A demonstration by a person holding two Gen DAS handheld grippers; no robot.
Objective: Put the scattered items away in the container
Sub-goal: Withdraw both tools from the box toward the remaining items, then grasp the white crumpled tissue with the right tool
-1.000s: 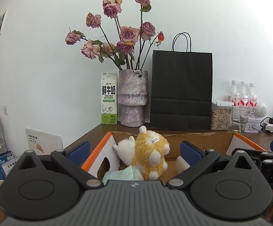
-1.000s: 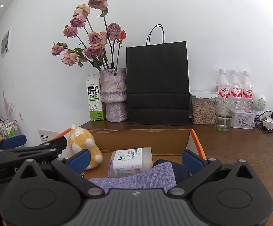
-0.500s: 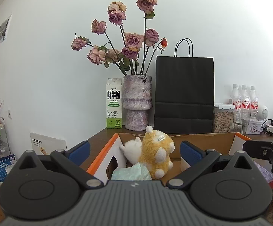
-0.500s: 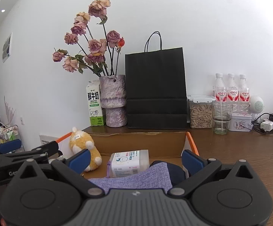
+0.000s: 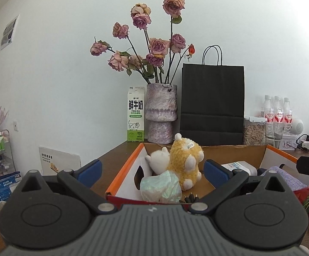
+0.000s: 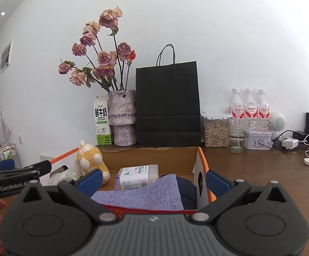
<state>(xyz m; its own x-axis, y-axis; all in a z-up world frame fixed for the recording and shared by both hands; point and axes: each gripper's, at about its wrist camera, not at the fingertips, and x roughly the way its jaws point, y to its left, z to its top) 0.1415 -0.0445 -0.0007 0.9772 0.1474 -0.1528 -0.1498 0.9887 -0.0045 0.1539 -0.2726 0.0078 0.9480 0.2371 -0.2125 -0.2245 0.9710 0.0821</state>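
While left view shows crumpled wrapper [image 5: 160, 186], right shows glass [image 6: 237, 135].

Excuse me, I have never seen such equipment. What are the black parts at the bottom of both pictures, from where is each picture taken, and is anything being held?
There is no robot here. A person holds two hand tools, each with a two-finger gripper and a wide-angle camera that looks forward along the fingers. The black shape with blue pads at the bottom of each picture is that tool. One picture comes from the left gripper, the other from the right gripper. Both are open and hold nothing.

Both point at a cardboard box on a brown table. In it lie a yellow plush toy, a white plush toy, a pale green packet, a wipes pack and a purple pouch. Behind the box stand a milk carton, a vase with dried roses, a black bag, a jar, a glass and bottles.
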